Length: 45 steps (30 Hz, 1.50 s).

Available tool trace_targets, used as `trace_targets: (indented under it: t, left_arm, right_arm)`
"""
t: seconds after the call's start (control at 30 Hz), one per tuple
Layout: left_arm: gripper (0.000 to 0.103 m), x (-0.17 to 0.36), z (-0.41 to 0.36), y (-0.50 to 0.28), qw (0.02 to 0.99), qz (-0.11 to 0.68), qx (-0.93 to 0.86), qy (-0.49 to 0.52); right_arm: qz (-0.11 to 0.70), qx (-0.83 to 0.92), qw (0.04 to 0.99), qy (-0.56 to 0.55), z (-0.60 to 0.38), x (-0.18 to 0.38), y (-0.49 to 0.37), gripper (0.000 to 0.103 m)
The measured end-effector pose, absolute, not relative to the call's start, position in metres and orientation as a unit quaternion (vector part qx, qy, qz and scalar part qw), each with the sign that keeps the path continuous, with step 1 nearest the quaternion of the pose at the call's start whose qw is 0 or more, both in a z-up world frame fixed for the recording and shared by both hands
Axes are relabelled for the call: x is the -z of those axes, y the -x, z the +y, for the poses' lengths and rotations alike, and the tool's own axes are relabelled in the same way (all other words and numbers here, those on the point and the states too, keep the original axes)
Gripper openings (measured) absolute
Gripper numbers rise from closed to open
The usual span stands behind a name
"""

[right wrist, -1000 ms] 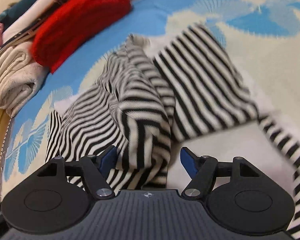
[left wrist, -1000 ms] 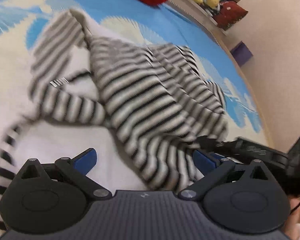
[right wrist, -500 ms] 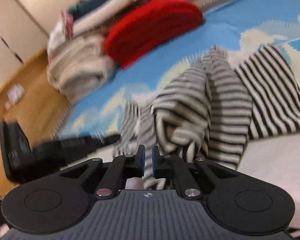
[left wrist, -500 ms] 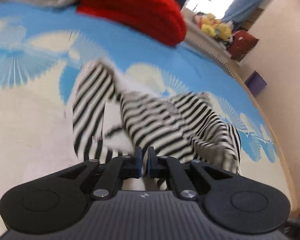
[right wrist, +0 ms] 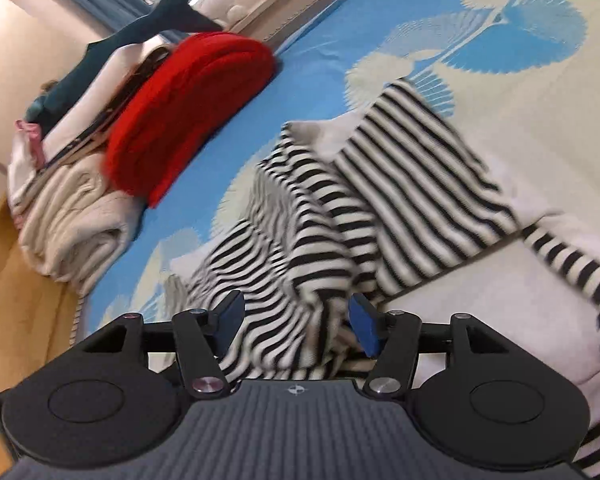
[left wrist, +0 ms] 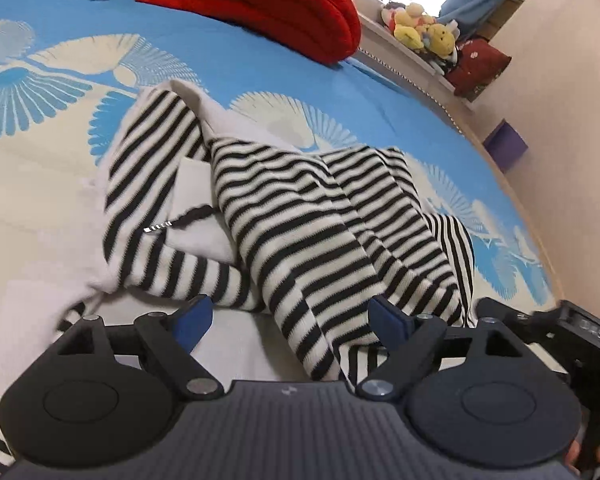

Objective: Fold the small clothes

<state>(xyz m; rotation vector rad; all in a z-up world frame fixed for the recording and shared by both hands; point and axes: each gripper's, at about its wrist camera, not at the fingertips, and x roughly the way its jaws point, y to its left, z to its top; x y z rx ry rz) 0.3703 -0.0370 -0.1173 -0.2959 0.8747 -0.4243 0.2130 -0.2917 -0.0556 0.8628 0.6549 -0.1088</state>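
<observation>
Very little here can be read. On the body of my right gripper (left wrist: 588, 330), seen at the right edge of my left wrist view, pale characters stand upside down and blurred; I cannot make them out. A small round emblem sits on the ribbed housing of each tool, without letters. A white mark on the dark red cushion (left wrist: 478, 66) is too small to tell.

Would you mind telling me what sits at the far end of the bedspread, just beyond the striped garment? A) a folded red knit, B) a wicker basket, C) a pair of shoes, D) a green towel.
A: a folded red knit lies on the blue patterned bedspread just past the black-and-white striped garment, next to a pile of pale folded clothes.
</observation>
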Motion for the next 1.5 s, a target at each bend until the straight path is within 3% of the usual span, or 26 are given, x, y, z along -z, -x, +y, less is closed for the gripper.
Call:
trace_targets:
  t: [0.1,0.13,0.17,0.2,0.23,0.43,0.53,0.63,0.67,0.7,0.8,0.87,0.93,1.0,1.13,1.33,1.37,1.4,1.43,1.5]
  left_arm:
    - [0.089,0.127,-0.046,-0.370,0.868,0.433,0.204,0.130]
    - [0.080,0.130,-0.049,-0.369,0.864,0.438,0.213,0.129]
    - [0.034,0.131,-0.053,-0.368,0.861,0.442,0.223,0.120]
    - [0.004,0.132,-0.060,-0.367,0.855,0.454,0.232,0.092]
    - [0.001,0.134,-0.068,-0.366,0.851,0.465,0.235,0.059]
    - [0.002,0.099,-0.032,-0.369,0.880,0.413,0.212,0.103]
    - [0.002,0.101,-0.015,-0.376,0.889,0.408,0.182,0.097]
    - [0.003,0.115,-0.021,-0.380,0.878,0.438,0.175,0.081]
    - [0.004,0.119,-0.025,-0.380,0.874,0.447,0.176,0.072]
    - [0.005,0.121,-0.028,-0.379,0.872,0.450,0.178,0.067]
    - [0.016,0.121,-0.031,-0.371,0.870,0.450,0.194,0.055]
    - [0.029,0.121,-0.034,-0.368,0.872,0.446,0.196,0.047]
    - [0.032,0.121,-0.033,-0.367,0.869,0.452,0.193,0.051]
    - [0.036,0.123,-0.033,-0.371,0.865,0.461,0.191,0.057]
    - [0.055,0.126,-0.031,-0.372,0.866,0.468,0.169,0.059]
    - [0.055,0.126,-0.030,-0.374,0.868,0.465,0.167,0.055]
    - [0.055,0.127,-0.031,-0.374,0.869,0.463,0.166,0.052]
    - [0.055,0.127,-0.031,-0.375,0.871,0.460,0.165,0.048]
    - [0.055,0.127,-0.032,-0.375,0.873,0.457,0.163,0.046]
    - [0.053,0.126,-0.031,-0.375,0.874,0.455,0.166,0.045]
  right_arm:
    - [0.335,0.061,0.850,-0.402,-0.289,0.069,-0.224,0.058]
    - [0.347,0.053,0.847,-0.400,-0.285,0.075,-0.228,0.050]
    - [0.367,0.035,0.840,-0.398,-0.281,0.081,-0.233,0.016]
    - [0.382,0.018,0.835,-0.397,-0.275,0.086,-0.236,0.004]
    - [0.389,0.012,0.835,-0.390,-0.271,0.086,-0.237,0.004]
    - [0.343,-0.101,0.870,-0.339,-0.242,0.050,-0.224,0.003]
    - [0.361,-0.130,0.875,-0.294,-0.227,0.048,-0.220,0.004]
    - [0.459,-0.101,0.830,-0.301,-0.225,0.080,-0.240,0.027]
    - [0.483,-0.094,0.809,-0.321,-0.231,0.089,-0.245,0.051]
    - [0.486,-0.092,0.798,-0.342,-0.238,0.092,-0.247,0.063]
    - [0.453,-0.069,0.802,-0.382,-0.260,0.082,-0.242,0.063]
    - [0.417,-0.038,0.820,-0.390,-0.277,0.072,-0.238,0.063]
    - [0.381,0.006,0.838,-0.391,-0.295,0.064,-0.235,0.063]
    - [0.344,0.047,0.859,-0.377,-0.310,0.060,-0.238,0.063]
    - [0.327,0.067,0.886,-0.322,-0.321,0.060,-0.255,0.063]
    - [0.369,0.100,0.865,-0.326,-0.316,0.095,-0.286,0.065]
    - [0.366,0.103,0.869,-0.317,-0.313,0.094,-0.289,0.053]
    - [0.363,0.105,0.876,-0.299,-0.310,0.091,-0.291,0.010]
    - [0.361,0.102,0.882,-0.287,-0.307,0.087,-0.292,0.001]
    - [0.359,0.094,0.882,-0.290,-0.307,0.076,-0.287,0.000]
